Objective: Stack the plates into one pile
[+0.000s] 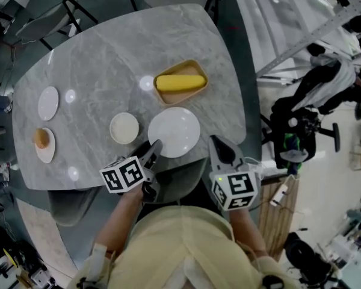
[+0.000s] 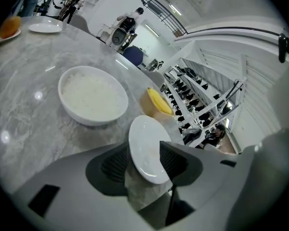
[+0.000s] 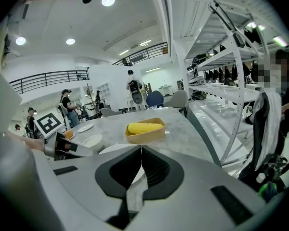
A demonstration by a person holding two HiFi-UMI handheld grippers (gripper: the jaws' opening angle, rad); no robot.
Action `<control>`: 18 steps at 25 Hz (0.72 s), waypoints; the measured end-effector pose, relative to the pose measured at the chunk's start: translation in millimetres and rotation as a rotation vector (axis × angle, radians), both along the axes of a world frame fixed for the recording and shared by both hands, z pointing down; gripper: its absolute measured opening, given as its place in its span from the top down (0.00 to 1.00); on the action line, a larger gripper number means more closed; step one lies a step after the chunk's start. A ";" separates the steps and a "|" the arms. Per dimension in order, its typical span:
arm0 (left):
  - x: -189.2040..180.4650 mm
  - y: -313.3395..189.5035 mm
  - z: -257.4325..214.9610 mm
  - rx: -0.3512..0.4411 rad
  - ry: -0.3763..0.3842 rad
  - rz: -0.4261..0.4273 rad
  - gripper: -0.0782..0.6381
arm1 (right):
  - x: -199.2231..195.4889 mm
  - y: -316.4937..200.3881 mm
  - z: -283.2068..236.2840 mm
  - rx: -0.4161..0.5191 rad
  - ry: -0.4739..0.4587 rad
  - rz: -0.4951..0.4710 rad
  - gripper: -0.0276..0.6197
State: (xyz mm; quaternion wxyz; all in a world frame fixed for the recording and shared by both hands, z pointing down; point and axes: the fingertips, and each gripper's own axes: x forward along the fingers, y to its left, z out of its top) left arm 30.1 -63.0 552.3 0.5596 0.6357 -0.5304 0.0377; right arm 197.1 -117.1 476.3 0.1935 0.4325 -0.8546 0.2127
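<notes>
On the grey desk (image 1: 108, 71), the large white plate (image 1: 174, 131) lies near our edge, with a white bowl (image 1: 124, 128) just to its left. Our left gripper (image 1: 155, 146) has its jaws wide apart with the plate's rim between them. Our right gripper (image 1: 216, 142) has its jaws closed and empty.

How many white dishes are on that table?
4. A large plate at the near side, a bowl-like dish just left of it, a small plate at the far left, and beside it a fourth plate bearing an orange item. None seem hidden.
</notes>
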 end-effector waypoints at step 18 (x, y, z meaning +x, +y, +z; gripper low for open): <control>-14.9 31.5 -22.8 0.079 -0.049 -0.100 0.62 | -21.2 -7.4 -8.5 0.034 -0.030 -0.124 0.95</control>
